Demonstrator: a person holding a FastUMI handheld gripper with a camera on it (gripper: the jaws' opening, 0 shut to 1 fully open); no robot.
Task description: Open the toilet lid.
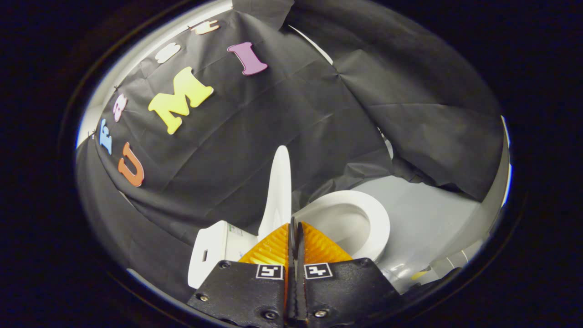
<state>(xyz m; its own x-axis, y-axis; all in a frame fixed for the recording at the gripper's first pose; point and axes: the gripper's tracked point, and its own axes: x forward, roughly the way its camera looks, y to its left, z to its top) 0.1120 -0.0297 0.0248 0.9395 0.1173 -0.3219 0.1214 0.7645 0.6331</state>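
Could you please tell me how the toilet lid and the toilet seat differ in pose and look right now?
The toilet lid stands raised, seen nearly edge-on just beyond the gripper, whose fingers are closed together with nothing between them; the toilet seat lies flat around the bowl. The lid looks like a narrow solid blade, while the seat is a wide open ring. Both are white and glossy.

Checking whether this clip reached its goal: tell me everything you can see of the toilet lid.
The toilet lid is white, smooth and glossy, plastic by its look, seen edge-on as a narrow rounded blade. It stands raised, near upright, rising just beyond the fingertips of the gripper, whose fingers are closed together with nothing between them. The open toilet seat and bowl lie beside it, the tank on its other side. Whether the fingers touch its base cannot be told.
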